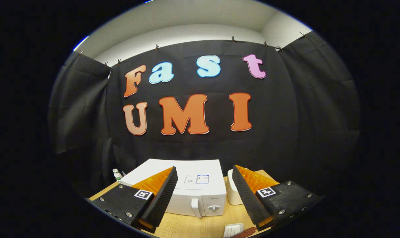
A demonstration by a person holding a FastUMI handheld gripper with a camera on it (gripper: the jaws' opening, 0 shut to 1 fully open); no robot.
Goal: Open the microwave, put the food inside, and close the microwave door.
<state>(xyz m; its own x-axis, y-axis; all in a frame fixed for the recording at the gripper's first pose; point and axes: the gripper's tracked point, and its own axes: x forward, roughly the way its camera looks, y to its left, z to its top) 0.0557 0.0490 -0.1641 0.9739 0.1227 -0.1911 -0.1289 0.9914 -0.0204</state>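
Pale wooden table (193, 226) | white boxy microwave (186, 188) shut | gripper (204, 195) fingers spread, empty | step: opening; next: reach curved white door handle (196, 207)

White microwave (200, 191), white handle and dial. Fingers (160, 198) black, ribbed inner faces, orange backing, black-white square markers on top. Desk (193, 226) light wood grain. White dish (233, 229); beside it reddish-brown food (247, 232), possibly sausage. White container (232, 191).

White microwave (200, 190) sits on the wooden table, door shut, handle and dial facing forward. Reddish food (244, 233) lies beside a small white dish (233, 229) just before it.
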